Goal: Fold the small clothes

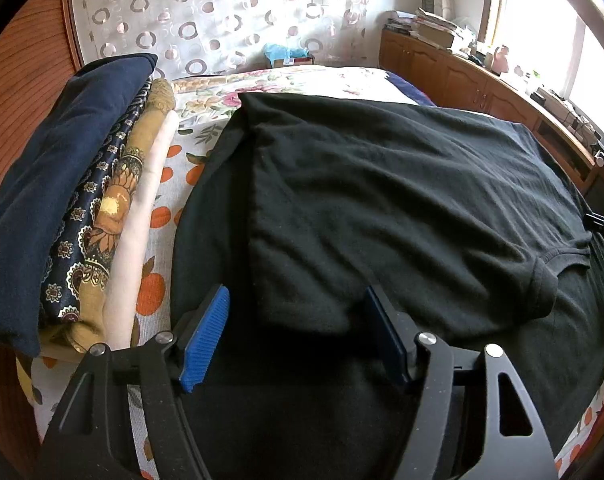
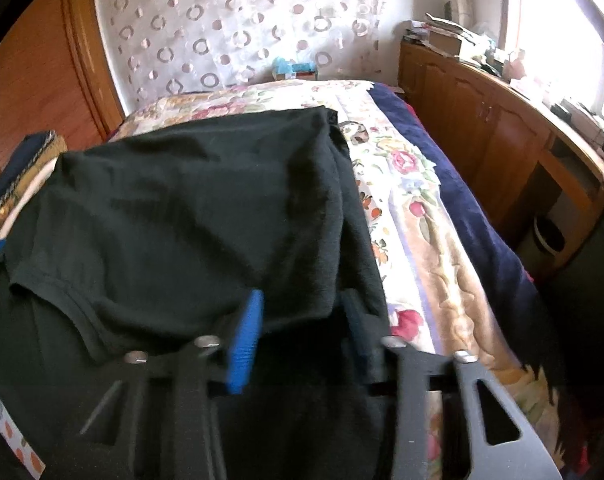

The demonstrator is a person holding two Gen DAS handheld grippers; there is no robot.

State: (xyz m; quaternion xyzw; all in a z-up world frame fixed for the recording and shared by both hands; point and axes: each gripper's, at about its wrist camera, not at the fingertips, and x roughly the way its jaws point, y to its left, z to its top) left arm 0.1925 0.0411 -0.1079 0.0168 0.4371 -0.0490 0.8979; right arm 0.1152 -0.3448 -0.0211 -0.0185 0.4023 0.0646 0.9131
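A black t-shirt (image 1: 382, 200) lies spread on the bed, its sides folded in; the collar (image 1: 558, 256) shows at the right. It also shows in the right wrist view (image 2: 173, 216). My left gripper (image 1: 295, 300) is open, its blue pads apart over the shirt's near left edge. My right gripper (image 2: 302, 304) is open, its jaws apart with a fold of the shirt's near right edge between them. The right wrist view is blurred.
A stack of folded clothes (image 1: 61, 200) lies left of the shirt on the bed sheet (image 1: 161, 216). A floral blanket (image 2: 406, 208) covers the bed's right side. Wooden cabinets (image 2: 482, 136) with clutter line the right wall. A patterned curtain (image 1: 205, 12) hangs behind.
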